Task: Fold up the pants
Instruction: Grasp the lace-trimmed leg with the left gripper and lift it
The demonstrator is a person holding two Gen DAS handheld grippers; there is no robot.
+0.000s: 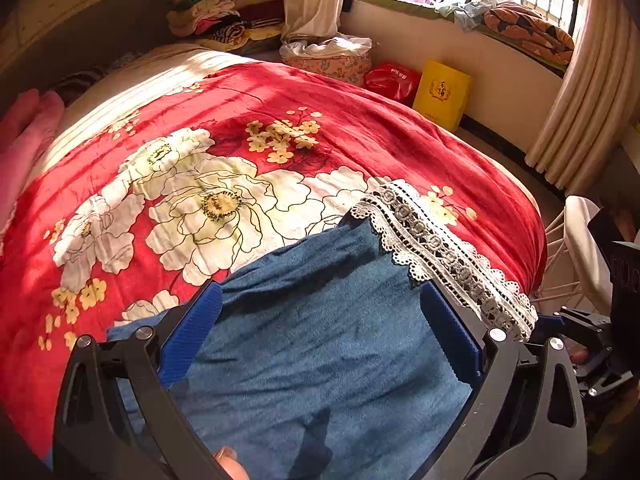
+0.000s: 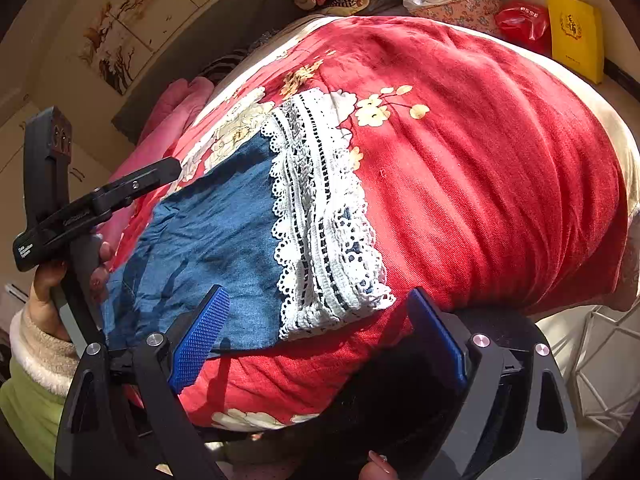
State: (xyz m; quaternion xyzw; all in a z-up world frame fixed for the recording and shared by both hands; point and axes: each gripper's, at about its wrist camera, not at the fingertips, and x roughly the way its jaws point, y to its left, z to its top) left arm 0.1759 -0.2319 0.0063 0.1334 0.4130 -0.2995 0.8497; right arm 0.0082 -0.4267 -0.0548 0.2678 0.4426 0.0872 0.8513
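Blue denim pants (image 1: 320,340) with a white crocheted lace hem (image 2: 320,216) lie flat on the red quilt printed with cream flowers (image 1: 360,128), near its edge. Above the pants, the left gripper (image 1: 320,328) has its jaws wide apart, holding nothing. At the lace hem, the right gripper (image 2: 320,328) is likewise spread, empty.

Open red quilt (image 1: 360,128) from 9 to 1 o'clock of the pants (image 1: 320,340), bare of clutter. Blocked at the far edge by a clothes pile (image 1: 228,16), floral bag (image 1: 332,62), red bag (image 1: 392,80) and yellow box (image 1: 442,94). Hemmed at 3 o'clock by a white wire rack (image 1: 576,252).
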